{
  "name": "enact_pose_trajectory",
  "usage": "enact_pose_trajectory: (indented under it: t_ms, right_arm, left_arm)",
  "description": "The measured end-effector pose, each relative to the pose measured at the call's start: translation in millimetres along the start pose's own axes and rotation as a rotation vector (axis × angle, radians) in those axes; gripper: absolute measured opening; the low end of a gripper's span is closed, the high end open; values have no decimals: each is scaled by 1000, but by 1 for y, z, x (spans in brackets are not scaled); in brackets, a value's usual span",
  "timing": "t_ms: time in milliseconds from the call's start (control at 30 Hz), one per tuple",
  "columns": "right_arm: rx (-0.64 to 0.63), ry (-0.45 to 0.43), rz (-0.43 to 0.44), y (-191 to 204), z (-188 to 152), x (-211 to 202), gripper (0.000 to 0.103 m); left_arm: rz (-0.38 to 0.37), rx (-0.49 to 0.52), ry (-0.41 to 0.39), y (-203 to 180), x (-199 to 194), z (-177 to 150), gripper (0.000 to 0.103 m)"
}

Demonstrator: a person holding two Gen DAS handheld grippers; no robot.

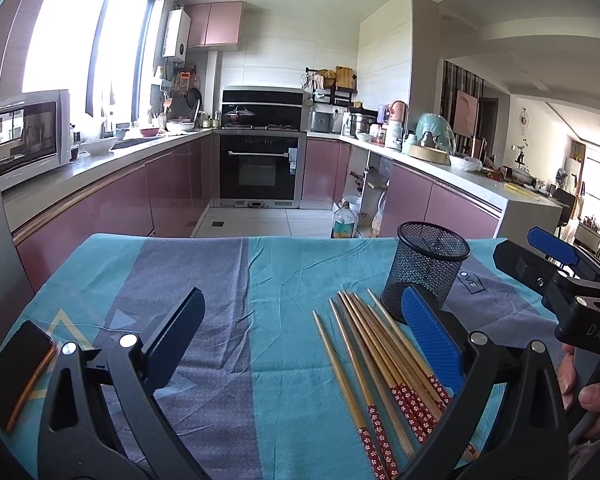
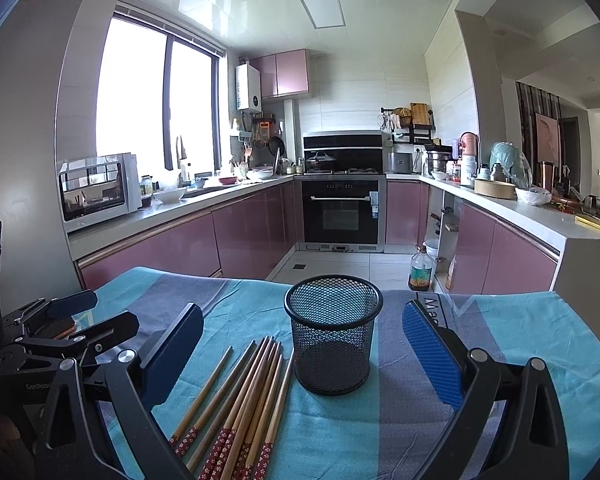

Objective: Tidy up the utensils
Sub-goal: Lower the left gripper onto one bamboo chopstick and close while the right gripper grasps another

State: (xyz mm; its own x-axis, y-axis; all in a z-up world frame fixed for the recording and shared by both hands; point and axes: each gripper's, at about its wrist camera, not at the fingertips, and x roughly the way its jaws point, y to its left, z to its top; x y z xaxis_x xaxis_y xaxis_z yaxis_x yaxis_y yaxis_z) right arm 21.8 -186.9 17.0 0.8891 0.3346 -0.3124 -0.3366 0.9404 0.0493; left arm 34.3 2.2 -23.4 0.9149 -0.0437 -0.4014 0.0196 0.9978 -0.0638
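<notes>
Left wrist only: phone (image 1: 18, 368) beside spread-wide left gripper (image 1: 304, 344).

Bright window (image 2: 156, 108) glare — sharp (edges warped).

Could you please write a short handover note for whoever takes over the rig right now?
Left gripper: open, holding nothing, above the cloth to the left of the chopsticks.
Right gripper: open, holding nothing, facing the mesh cup.
The chopsticks lie loose in a bundle on the blue tablecloth, tips pointing toward the cup, just left of it. The cup stands upright and looks empty.
Done: nothing placed yet.
Left: pick up the chopsticks and stand them in the cup.
A phone lies at the cloth's left edge.
</notes>
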Motion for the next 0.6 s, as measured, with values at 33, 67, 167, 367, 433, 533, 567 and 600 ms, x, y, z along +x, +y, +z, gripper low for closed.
enact_pose_trajectory:
  t_ms: [33,67,167,367,433,533,567,600]
  right_arm:
    - [0,19,3,0,-1,2,96]
    - [-4,40,3,-1,-3,5,96]
    - [-16,115,20,-1,-11,16,96]
    - [-24,199,35,0,-24,30,96]
    - [-22,203,43,2,-24,31,96]
    - [-40,227,48,6,-26,35,96]
    - [-46,241,50,6,-27,37,96]
    - [-49,257,55,6,-29,39,96]
  left_arm:
    - [-3,5,18,0,4,-1,96]
    - [-8,8,40,1,9,-1,95]
    - [-27,24,107,1,24,-5,89]
    - [-38,31,162,1,46,-13,87]
    - [-41,30,171,-1,51,-15,86]
    - [-40,36,198,-3,59,-19,85]
    - [-41,37,208,-4,61,-20,84]
    - [-41,38,216,-4,64,-21,84]
